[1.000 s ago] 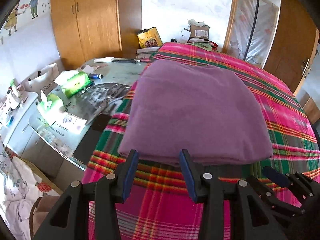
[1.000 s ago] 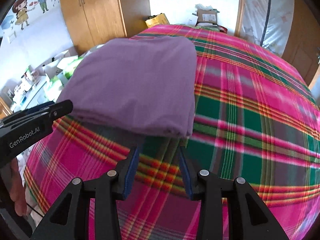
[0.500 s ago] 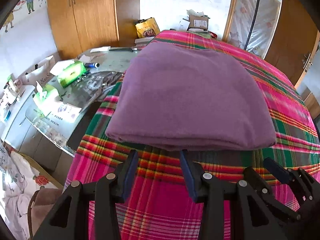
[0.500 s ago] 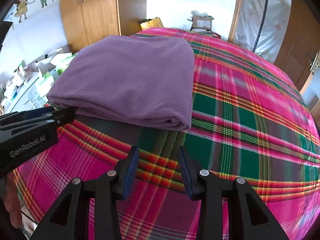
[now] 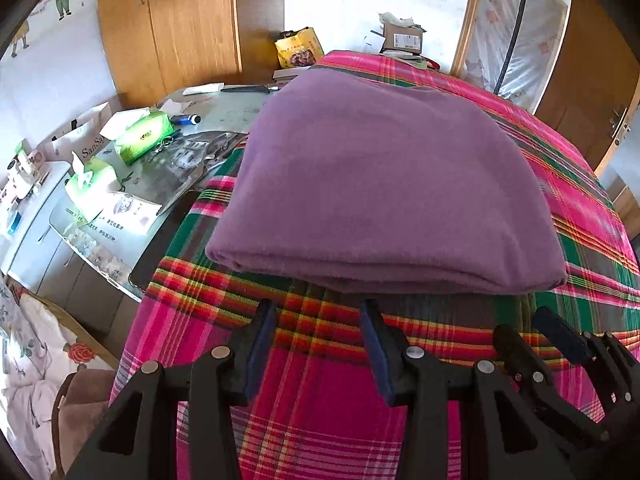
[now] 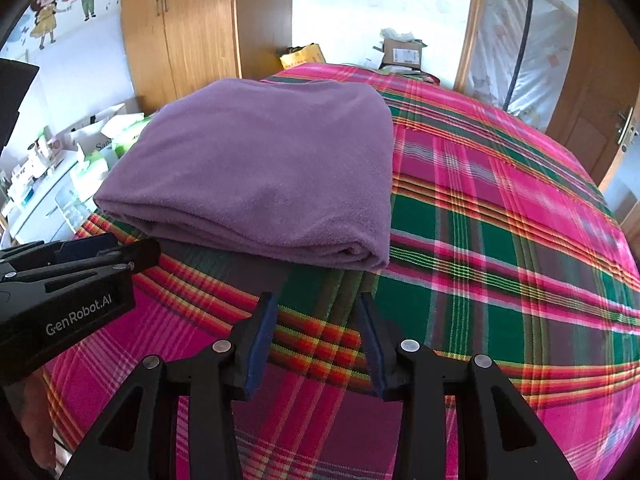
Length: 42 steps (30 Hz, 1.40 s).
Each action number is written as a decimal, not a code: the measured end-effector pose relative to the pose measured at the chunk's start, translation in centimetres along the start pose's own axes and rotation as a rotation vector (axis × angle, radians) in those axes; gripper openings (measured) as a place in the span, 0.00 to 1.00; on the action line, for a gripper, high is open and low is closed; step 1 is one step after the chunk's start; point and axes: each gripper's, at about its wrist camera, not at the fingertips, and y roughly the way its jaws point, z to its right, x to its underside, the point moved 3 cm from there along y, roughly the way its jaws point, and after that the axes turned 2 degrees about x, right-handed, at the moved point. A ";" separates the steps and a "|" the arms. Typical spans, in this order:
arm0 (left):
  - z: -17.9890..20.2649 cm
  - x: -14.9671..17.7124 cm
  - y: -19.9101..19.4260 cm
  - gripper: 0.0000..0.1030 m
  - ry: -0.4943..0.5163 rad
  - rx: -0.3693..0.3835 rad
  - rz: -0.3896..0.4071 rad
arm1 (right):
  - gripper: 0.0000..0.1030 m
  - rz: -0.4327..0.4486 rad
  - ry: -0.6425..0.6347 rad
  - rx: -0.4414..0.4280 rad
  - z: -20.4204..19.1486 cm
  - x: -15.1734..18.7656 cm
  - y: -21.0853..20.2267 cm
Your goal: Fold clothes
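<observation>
Two claws hover with jaws apart and empty: the left claw [image 5: 318, 340] and the right claw [image 6: 316, 336], both just short of the near folded edge of one purple garment [image 5: 384, 184]. It lies folded in layers on the plaid bed [image 6: 500, 240]. For any further fold, judged best practice is to pinch all layers at the two near corners together and lift evenly. Count: two tissue packs [image 5: 146, 136] on the side table [image 5: 224, 110].
</observation>
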 end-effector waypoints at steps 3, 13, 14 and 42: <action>0.3 0.1 0.1 0.44 0.016 -0.018 0.008 | 0.42 0.007 0.001 0.004 -0.1 0.0 0.0; 0.3 0.1 0.1 0.44 0.012 -0.012 0.018 | 0.42 0.006 0.016 0.002 0.0 0.1 0.0; 0.2 0.1 0.1 0.45 0.013 -0.010 0.019 | 0.42 0.006 0.017 0.002 0.0 0.1 0.0; 0.5 0.1 0.2 0.53 0.011 -0.009 0.014 | 0.42 0.007 0.031 0.009 -0.1 0.1 0.0</action>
